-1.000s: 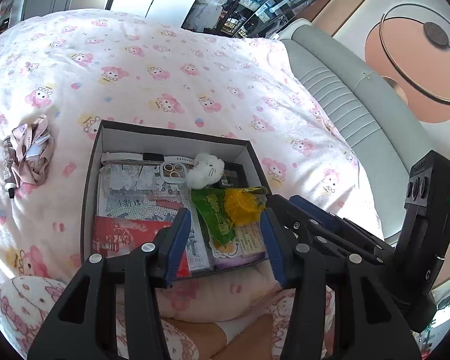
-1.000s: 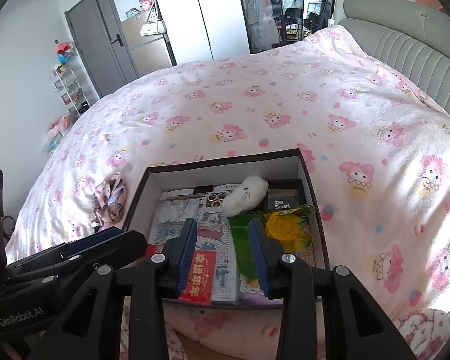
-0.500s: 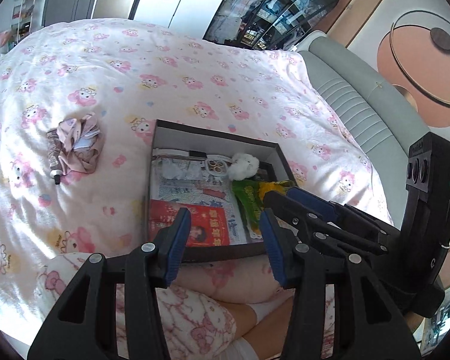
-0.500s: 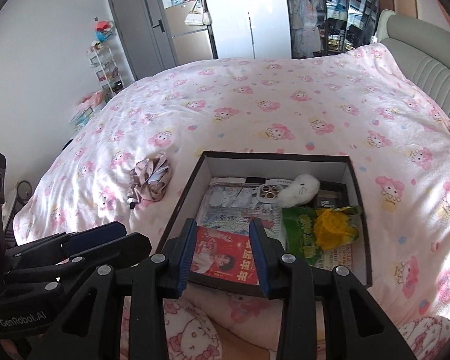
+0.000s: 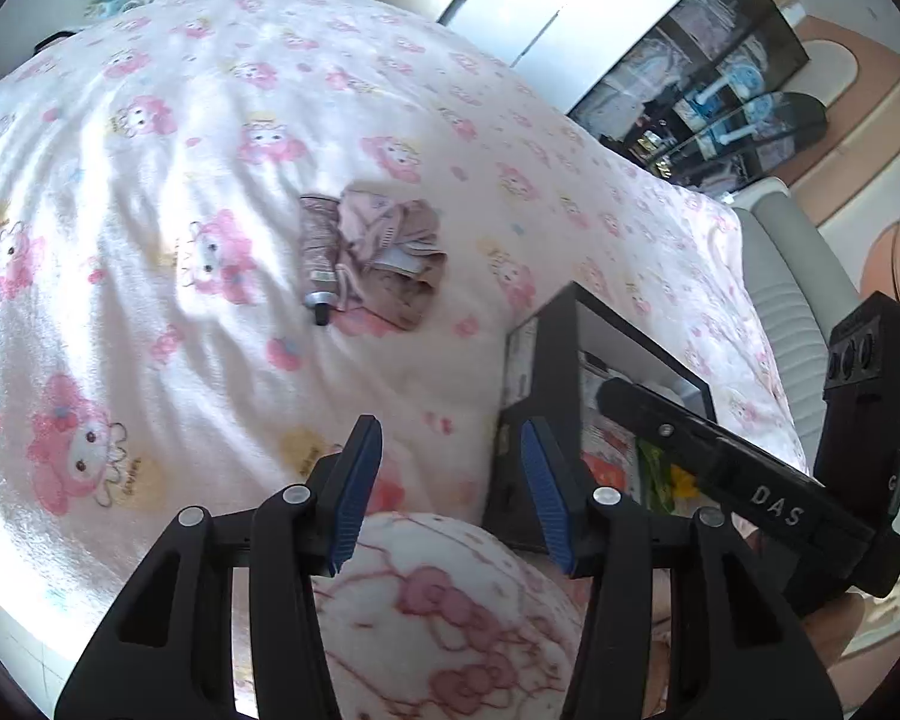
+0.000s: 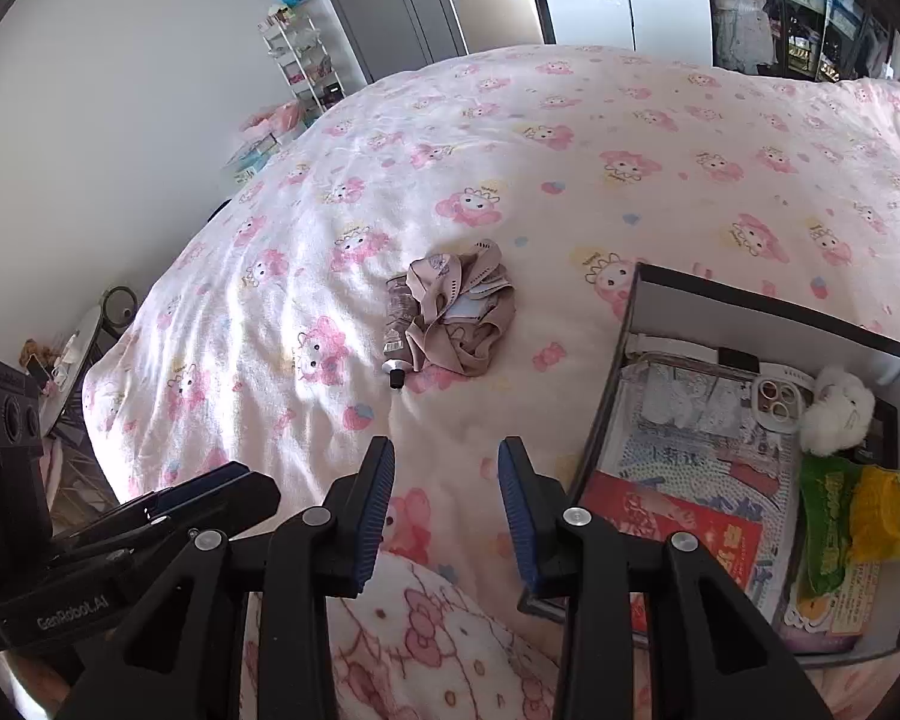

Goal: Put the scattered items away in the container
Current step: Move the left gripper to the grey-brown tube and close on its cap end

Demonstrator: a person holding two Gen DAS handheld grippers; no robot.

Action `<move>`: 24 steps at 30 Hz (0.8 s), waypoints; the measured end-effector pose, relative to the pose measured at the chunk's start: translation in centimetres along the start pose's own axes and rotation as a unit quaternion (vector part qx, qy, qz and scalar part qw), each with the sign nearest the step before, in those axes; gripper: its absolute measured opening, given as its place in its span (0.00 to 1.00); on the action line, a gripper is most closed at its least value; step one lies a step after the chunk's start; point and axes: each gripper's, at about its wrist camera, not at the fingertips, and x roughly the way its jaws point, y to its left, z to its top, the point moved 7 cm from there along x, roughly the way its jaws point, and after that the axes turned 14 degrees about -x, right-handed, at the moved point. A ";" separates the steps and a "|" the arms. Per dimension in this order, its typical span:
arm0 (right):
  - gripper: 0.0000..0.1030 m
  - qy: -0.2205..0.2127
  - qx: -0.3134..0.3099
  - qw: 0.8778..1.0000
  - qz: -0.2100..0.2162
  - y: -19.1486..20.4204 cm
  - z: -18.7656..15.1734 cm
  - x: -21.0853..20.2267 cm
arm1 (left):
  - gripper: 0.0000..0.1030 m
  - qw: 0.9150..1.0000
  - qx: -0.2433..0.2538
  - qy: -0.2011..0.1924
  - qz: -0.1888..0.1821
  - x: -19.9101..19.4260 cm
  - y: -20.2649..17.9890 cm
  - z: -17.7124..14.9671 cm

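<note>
Crumpled beige cloth [image 6: 462,315] on the pink blanket [image 6: 630,138], left of the black box [image 6: 768,315]

Small tube [image 6: 397,333] touching the cloth's left edge; box well apart from cloth, holding papers, phone case [image 6: 777,399], white plush toy [image 6: 837,414]; left claw [image 5: 444,489] and right claw [image 6: 447,516] both wide, holding nothing, hovering short of the cloth.

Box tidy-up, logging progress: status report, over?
Left gripper open, empty. Right gripper open, empty. Crumpled cloth and tube on the bedspread, outside the box. Path unobstructed.
</note>
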 end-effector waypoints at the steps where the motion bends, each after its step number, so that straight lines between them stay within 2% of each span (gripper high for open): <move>1: 0.31 0.004 0.001 1.000 0.004 0.1 0.5 0.8 | 0.48 1.000 -0.007 -0.004 0.007 0.6 1.1 0.8; 5: 0.31 0.042 -0.002 0.999 0.013 -0.1 2.0 5.2 | 0.47 0.999 -0.049 0.006 0.023 4.2 4.3 3.6; 7: 0.31 0.069 0.005 0.998 0.015 -0.4 2.3 8.0 | 0.47 0.995 -0.069 0.003 0.070 6.1 6.0 4.7; 8: 0.31 0.080 0.009 0.997 0.018 -0.5 2.4 9.2 | 0.47 0.994 -0.071 0.002 0.077 6.8 6.4 5.2; 11: 0.31 0.102 0.022 0.993 0.047 -0.3 2.9 12.1 | 0.47 0.994 -0.085 0.024 0.061 9.2 7.2 6.3; 15: 0.31 0.098 0.019 0.994 0.033 -0.8 3.3 13.5 | 0.47 0.992 -0.089 0.065 0.062 13.3 7.8 7.6; 18: 0.31 0.100 0.043 0.993 0.039 -1.8 3.0 13.7 | 0.30 0.990 -0.074 0.101 0.066 16.4 7.8 7.9; 21: 0.31 0.100 0.051 0.993 0.037 -2.4 2.9 13.9 | 0.30 0.987 -0.079 0.122 0.064 18.5 7.8 7.9; 24: 0.31 0.102 0.058 0.992 0.036 -2.7 2.9 14.3 | 0.32 0.986 -0.082 0.126 0.068 19.6 7.7 8.2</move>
